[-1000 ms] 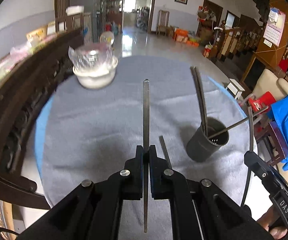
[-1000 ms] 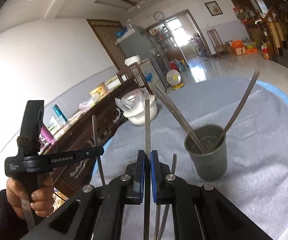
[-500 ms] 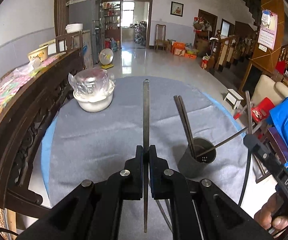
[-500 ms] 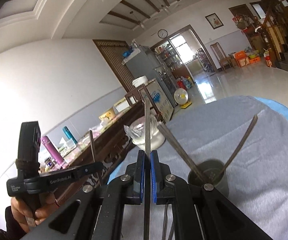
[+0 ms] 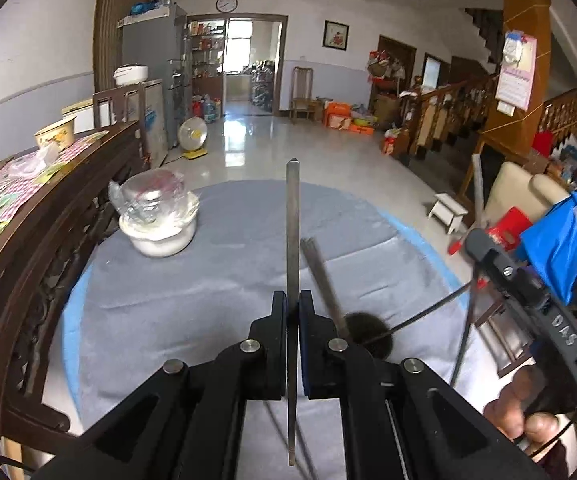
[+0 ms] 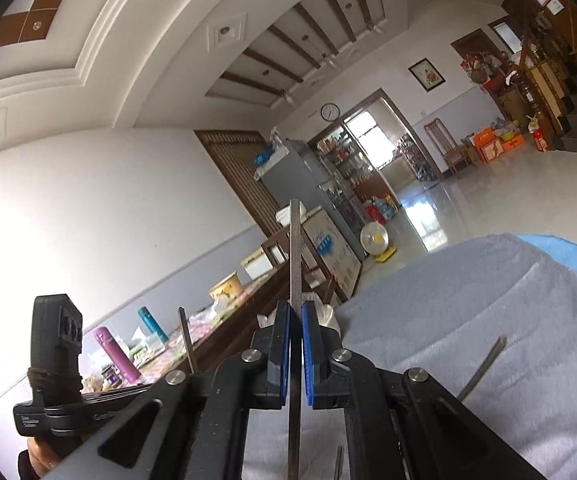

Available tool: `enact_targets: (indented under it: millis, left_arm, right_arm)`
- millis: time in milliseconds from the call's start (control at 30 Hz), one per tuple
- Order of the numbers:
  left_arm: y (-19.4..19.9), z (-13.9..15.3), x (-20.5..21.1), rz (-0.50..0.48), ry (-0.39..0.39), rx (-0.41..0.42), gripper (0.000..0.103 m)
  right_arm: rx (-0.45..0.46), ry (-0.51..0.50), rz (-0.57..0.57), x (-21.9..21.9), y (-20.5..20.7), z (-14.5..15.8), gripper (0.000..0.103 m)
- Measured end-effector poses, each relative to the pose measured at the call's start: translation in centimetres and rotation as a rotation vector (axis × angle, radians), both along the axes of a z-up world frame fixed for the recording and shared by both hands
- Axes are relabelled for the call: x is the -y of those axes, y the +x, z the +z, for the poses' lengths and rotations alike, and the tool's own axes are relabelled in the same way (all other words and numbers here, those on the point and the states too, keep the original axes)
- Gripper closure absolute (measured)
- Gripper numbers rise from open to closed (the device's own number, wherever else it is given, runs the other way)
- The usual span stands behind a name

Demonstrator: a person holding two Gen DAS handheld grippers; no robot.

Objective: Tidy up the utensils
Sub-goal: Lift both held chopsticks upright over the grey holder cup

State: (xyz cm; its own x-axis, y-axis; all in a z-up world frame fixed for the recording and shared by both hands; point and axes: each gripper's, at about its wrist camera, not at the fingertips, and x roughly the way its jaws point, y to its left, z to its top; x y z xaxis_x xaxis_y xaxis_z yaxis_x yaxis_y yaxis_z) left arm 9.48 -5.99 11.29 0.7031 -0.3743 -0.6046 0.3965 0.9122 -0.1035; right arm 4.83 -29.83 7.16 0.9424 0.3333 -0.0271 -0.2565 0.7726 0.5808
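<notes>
My left gripper (image 5: 292, 300) is shut on a flat metal chopstick (image 5: 292, 232) that stands upright through its jaws. Just right of its fingers a dark holder cup (image 5: 370, 334) sits on the grey cloth, half hidden, with a pair of chopsticks (image 5: 320, 276) and one thin stick (image 5: 420, 316) leaning out. My right gripper (image 6: 295, 312) is shut on a second metal chopstick (image 6: 294, 248) and points level, above the table. In the left wrist view the right gripper (image 5: 476, 248) hangs at the right, held by a hand (image 5: 520, 416).
A white bowl under plastic wrap (image 5: 158, 220) stands at the back left of the round table (image 5: 208, 300). A dark wooden sideboard (image 5: 28, 248) runs along the left. A chair with blue cloth (image 5: 560, 240) and a small stool (image 5: 448, 212) are on the right.
Both grippers have risen with their chopsticks still clamped. The holder has slid down towards my left fingers, and the right wrist view has tipped up until the holder dropped out of sight.
</notes>
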Motion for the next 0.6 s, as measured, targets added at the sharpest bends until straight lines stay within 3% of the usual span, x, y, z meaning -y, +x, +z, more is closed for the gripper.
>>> enact_targets:
  millis: [333, 600]
  left_arm:
    - [2.3, 2.6, 2.4, -0.059, -0.130, 0.023, 0.097]
    - [3.3, 2.9, 4.1, -0.068, -0.195, 0.077, 0.097]
  right_arm:
    - [0.031, 0.000, -0.131, 1.9, 2.2, -0.3, 0.096]
    - [0.049, -0.059, -0.288, 2.7, 3.5, -0.4, 0.096]
